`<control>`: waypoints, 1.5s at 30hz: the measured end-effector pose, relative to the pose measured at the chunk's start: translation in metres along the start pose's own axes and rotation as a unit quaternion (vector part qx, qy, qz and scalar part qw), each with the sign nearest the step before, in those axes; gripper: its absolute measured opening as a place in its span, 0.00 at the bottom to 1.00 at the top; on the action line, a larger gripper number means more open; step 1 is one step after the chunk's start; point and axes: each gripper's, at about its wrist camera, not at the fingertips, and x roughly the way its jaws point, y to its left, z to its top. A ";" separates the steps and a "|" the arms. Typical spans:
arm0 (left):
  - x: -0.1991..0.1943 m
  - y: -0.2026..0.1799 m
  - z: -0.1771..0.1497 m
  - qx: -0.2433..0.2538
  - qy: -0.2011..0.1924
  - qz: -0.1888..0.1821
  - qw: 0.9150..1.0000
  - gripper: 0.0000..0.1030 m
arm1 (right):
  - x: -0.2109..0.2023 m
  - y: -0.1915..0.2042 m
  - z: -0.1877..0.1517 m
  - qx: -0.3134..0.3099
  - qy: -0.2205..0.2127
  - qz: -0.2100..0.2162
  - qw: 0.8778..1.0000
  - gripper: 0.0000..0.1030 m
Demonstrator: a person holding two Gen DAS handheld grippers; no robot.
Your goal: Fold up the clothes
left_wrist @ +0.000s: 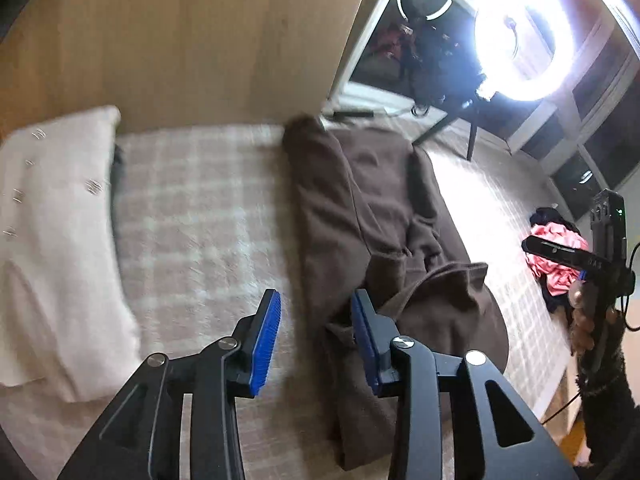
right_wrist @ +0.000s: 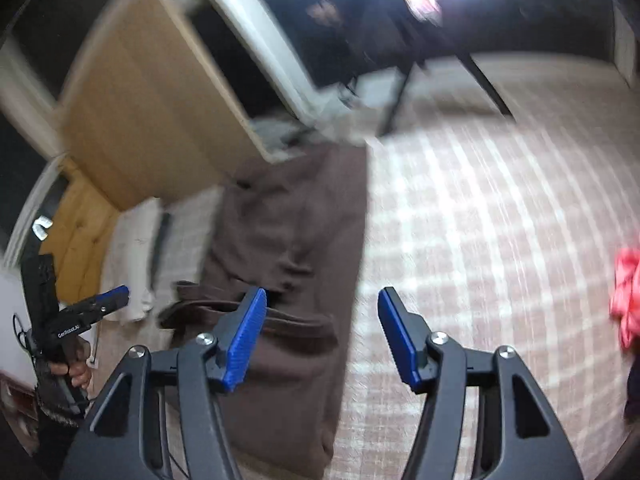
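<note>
Two views from cameras mounted on hand-held grippers, both looking down at a bed covered with a pink-and-white checked blanket (left_wrist: 208, 216). A brown garment (left_wrist: 360, 208) lies stretched lengthwise across the blanket, partly folded, with a rumpled layer doubled over at its near end.

The left gripper (left_wrist: 316, 320) hangs above the garment's near left edge; its blue-padded fingers (left_wrist: 266, 344) stand apart and grasp nothing, with blanket and cloth visible between them. The right gripper (right_wrist: 322, 324) hovers over the garment's right edge, its fingers spread wider, also released and empty, not touching the cloth.

A white pillow (left_wrist: 60, 240) rests at the left of the bed against a wooden headboard (left_wrist: 192, 40). A bright ring light (left_wrist: 524, 40) on a stand glares from the upper right. A small heap of pink and dark clothes (left_wrist: 556, 256) sits on the blanket, well apart from the brown garment to its right. In each view the other gripper shows at the frame's edge, held by a hand in a dark sleeve. The right view is blurred
</note>
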 end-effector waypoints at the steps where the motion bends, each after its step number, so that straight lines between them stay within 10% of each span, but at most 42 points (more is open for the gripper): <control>1: -0.004 -0.011 -0.003 0.022 -0.002 -0.016 1.000 0.32 | -0.001 0.009 -0.003 -0.024 -0.004 0.004 1.000 0.55; 7: 0.034 -0.062 -0.023 0.136 0.057 -0.100 0.984 0.32 | 0.060 0.051 -0.042 -0.126 0.064 -0.019 0.990 0.41; 13: 0.091 -0.011 0.020 0.077 0.061 -0.029 0.995 0.18 | 0.091 0.014 -0.030 -0.080 0.074 -0.089 0.990 0.41; 17: 0.071 -0.003 0.029 0.091 0.046 -0.034 0.994 0.18 | 0.053 0.027 -0.033 -0.095 0.030 -0.068 0.993 0.41; 23: 0.076 -0.037 0.000 0.148 0.080 -0.112 0.979 0.26 | 0.091 0.050 -0.053 -0.139 0.074 -0.075 0.985 0.41; 29: 0.087 -0.016 0.004 0.133 0.068 -0.087 0.985 0.17 | 0.091 0.055 -0.054 -0.163 0.073 -0.109 0.978 0.41; 36: 0.028 0.023 0.006 0.123 0.045 -0.058 0.990 0.21 | 0.051 0.093 -0.045 -0.180 0.029 -0.043 0.982 0.39; 45: 0.056 0.007 -0.020 0.137 0.089 -0.075 0.984 0.21 | 0.135 0.158 -0.021 -0.266 0.099 -0.022 0.959 0.40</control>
